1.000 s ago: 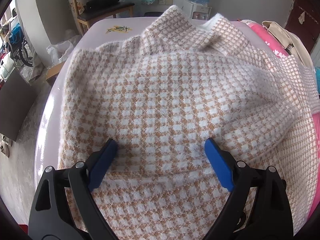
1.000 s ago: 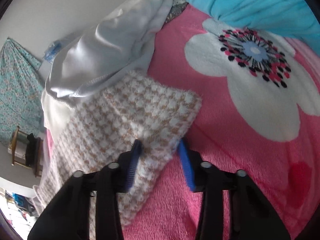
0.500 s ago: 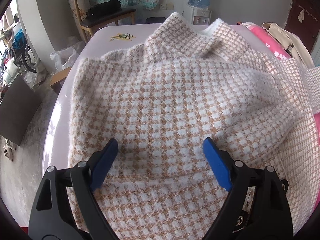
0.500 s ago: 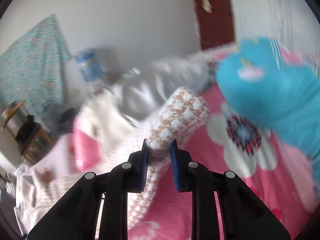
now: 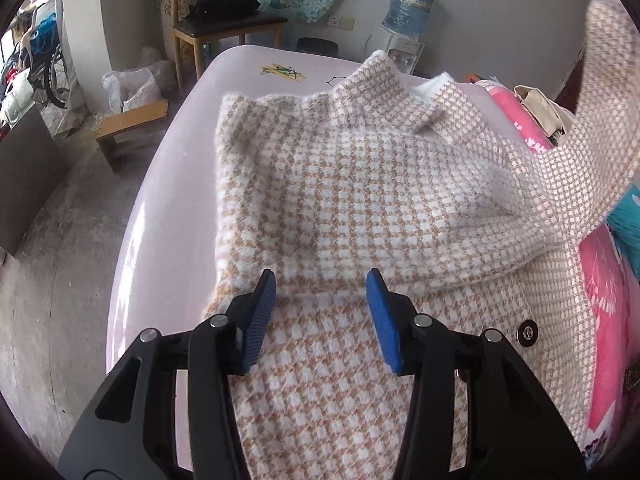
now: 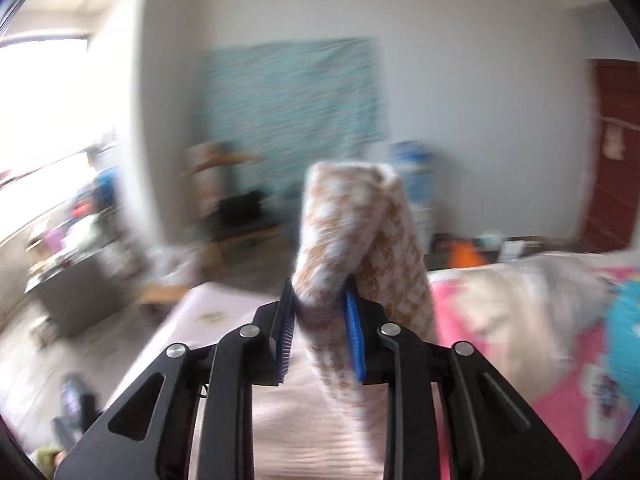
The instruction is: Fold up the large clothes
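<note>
Right claw (image 6: 320, 322) clamps the houndstooth coat's sleeve (image 6: 352, 240), jaws just easing wider, cuff standing up ahead of it. The coat body (image 5: 360, 200) lies flat ahead of the left claw (image 5: 322, 312), half-open after narrowing, empty, so the sleeve crosses leftward.

Light: bright daylight, window (image 6: 44, 120) blown out at left.
Blur: right wrist view smeared; left sharp.
Edges: fisheye bending, dark corners.
</note>
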A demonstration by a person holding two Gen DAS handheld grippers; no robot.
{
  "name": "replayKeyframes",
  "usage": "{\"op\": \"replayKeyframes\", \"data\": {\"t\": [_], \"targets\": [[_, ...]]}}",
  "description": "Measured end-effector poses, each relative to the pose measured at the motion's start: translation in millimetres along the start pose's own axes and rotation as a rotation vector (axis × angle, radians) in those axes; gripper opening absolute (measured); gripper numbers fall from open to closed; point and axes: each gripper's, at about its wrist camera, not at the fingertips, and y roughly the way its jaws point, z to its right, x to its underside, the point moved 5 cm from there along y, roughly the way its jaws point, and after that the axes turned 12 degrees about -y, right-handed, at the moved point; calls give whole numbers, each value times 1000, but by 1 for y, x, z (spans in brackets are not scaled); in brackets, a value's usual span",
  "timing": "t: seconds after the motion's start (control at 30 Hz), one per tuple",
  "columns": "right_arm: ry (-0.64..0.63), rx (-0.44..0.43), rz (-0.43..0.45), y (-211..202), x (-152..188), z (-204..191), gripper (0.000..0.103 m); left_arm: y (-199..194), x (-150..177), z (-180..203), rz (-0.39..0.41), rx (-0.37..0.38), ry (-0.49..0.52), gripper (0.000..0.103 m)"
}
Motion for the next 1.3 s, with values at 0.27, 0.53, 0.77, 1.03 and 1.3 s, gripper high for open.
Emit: {"op": "replayKeyframes", "data": {"t": [0.27, 0.53, 0.77, 1.03, 1.3], "targets": [[163, -332, -355, 94, 115, -50, 59, -14, 2, -16, -6, 81, -10, 45], [378, -94, -408, 68, 200, 106, 59, 20, -47, 16, -19, 217, -83, 47], [463, -17, -434, 55, 246, 162, 58, 90, -70, 37, -128, 128, -137, 34], [432, 49, -440, 42, 261, 183, 55, 10, -80, 56, 61, 194, -73, 4], [374, 52, -469, 49, 262, 174, 50, 39, -57, 28, -1, -4, -57, 3]]}}
